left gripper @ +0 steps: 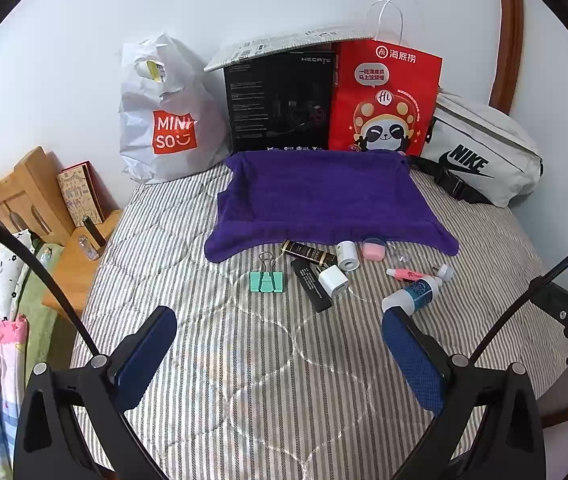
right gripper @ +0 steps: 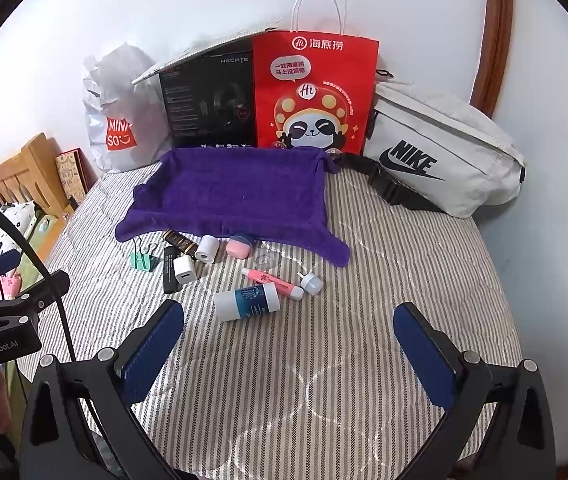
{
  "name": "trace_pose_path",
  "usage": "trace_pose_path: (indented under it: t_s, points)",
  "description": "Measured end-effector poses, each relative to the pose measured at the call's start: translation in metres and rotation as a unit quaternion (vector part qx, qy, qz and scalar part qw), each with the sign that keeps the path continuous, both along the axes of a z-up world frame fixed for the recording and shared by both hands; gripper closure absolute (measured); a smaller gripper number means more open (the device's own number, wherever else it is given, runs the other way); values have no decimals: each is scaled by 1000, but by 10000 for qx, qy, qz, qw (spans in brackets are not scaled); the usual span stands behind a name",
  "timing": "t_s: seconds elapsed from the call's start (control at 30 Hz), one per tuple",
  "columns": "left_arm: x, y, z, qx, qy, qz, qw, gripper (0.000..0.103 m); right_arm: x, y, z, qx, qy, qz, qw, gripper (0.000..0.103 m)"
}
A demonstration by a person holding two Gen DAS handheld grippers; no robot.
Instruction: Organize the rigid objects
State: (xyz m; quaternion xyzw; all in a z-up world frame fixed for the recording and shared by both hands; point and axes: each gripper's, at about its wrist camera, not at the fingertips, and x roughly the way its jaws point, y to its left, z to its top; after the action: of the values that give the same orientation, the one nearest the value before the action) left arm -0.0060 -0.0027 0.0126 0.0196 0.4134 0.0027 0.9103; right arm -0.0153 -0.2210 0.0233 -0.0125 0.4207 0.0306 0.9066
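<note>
Bright, even light; fisheye-warped edges

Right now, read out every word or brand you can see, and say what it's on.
"MINI SO": white plastic bag.
"HECATE": black box.
"Hi": red paper bag; its Chinese lettering I cannot read surely.
"NIKE": white waist bag.
"GenRobot.AI": left gripper's body, right wrist view.
Bottle and small-item labels: too small.

The right hand-held gripper (right gripper: 288,344) hangs over a striped bed (right gripper: 364,320) with its blue-padded fingers (right gripper: 152,348) spread wide, nothing between them. Just ahead lies a white-and-blue bottle (right gripper: 246,301) on its side, a pink tube (right gripper: 272,278) touching it behind. Farther left sit a white charger cube (right gripper: 185,270) on a black bar (right gripper: 170,270) and a green binder clip (right gripper: 142,260). A purple towel (right gripper: 228,196) is spread beyond, before a red paper bag (right gripper: 312,92).
</note>
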Motion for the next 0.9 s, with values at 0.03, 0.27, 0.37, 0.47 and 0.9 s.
trace_pose_path:
  t_s: [0.03,0.27,0.37,0.47,0.9]
  points:
    - [0,0,0,14,-5,1,10000,0,0,0,0,3,-4,-4,10000,0]
    - [-1,-3,-1,66,-8,-11,10000,0,0,-1,0,-3,-2,1,10000,0]
    - [-1,-4,-1,74,-9,-20,10000,0,0,-1,1,-22,-1,-14,10000,0]
    - [-1,-4,-2,59,4,-47,10000,0,0,-2,1,-34,2,-26,10000,0]
    - [-2,-8,-4,86,5,-90,9999,0,2,-1,-1,-14,46,-7,10000,0]
